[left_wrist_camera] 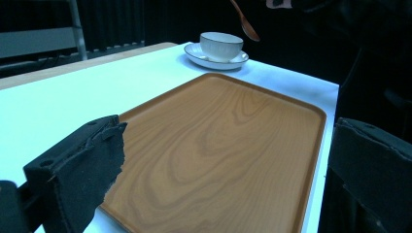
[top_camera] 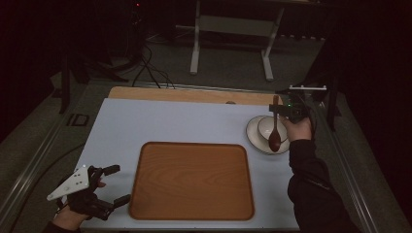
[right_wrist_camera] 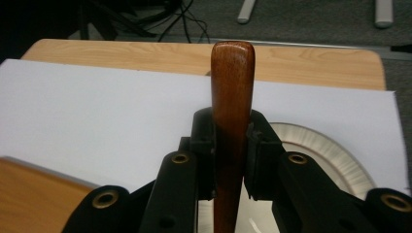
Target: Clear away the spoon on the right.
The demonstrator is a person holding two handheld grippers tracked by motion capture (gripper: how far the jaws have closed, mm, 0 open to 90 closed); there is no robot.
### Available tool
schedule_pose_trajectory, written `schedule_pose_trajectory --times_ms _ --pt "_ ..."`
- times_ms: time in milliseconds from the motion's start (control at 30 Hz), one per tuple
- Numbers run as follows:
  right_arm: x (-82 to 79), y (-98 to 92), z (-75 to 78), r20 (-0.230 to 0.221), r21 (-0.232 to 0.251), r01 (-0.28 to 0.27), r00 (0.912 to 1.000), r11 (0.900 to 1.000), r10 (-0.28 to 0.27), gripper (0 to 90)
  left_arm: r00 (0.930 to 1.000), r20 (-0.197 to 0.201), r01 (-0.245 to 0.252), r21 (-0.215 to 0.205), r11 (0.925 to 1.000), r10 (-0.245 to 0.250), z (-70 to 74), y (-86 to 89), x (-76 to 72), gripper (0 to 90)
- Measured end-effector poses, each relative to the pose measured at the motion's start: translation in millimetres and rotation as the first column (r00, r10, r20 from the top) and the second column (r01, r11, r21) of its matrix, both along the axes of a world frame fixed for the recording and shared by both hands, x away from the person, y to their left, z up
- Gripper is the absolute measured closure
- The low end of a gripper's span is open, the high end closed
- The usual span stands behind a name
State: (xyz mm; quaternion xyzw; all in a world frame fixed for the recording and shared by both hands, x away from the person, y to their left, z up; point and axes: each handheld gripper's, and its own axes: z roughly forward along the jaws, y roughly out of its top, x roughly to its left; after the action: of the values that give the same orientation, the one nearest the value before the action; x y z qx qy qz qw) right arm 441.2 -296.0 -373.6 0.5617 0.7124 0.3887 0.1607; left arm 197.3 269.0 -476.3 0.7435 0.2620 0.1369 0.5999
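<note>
A dark wooden spoon (top_camera: 274, 131) hangs over a white bowl (top_camera: 265, 127) on a white saucer (top_camera: 252, 136) at the table's right. My right gripper (top_camera: 281, 111) is shut on the spoon's handle, with the spoon's bowl pointing down toward the person. In the right gripper view the handle (right_wrist_camera: 232, 92) stands up between the pads of my right gripper (right_wrist_camera: 232, 145), with the saucer (right_wrist_camera: 316, 145) below. My left gripper (top_camera: 121, 183) stands open with nothing between its fingers, just left of the wooden tray (top_camera: 192, 179). From the left gripper (left_wrist_camera: 228, 145) view, the tray (left_wrist_camera: 218, 126), bowl (left_wrist_camera: 221, 44) and spoon (left_wrist_camera: 245, 24) lie ahead.
A white mat (top_camera: 170, 121) covers the wooden table (top_camera: 184, 94); the tray lies at its front middle. A metal stand (top_camera: 231, 29) and cables (top_camera: 150, 73) are on the floor beyond the table. The person's dark sleeve (top_camera: 311, 184) reaches along the right edge.
</note>
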Motion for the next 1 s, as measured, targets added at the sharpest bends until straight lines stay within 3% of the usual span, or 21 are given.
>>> schedule_pose_trajectory --times_ms 1000 --pt "-55.6 28.9 -10.2 -0.012 0.097 -0.078 0.9968 0.992 0.079 77.1 1.0000 0.005 -0.004 -0.002 1.0000 0.004 0.5 -0.2 -1.0 0.0"
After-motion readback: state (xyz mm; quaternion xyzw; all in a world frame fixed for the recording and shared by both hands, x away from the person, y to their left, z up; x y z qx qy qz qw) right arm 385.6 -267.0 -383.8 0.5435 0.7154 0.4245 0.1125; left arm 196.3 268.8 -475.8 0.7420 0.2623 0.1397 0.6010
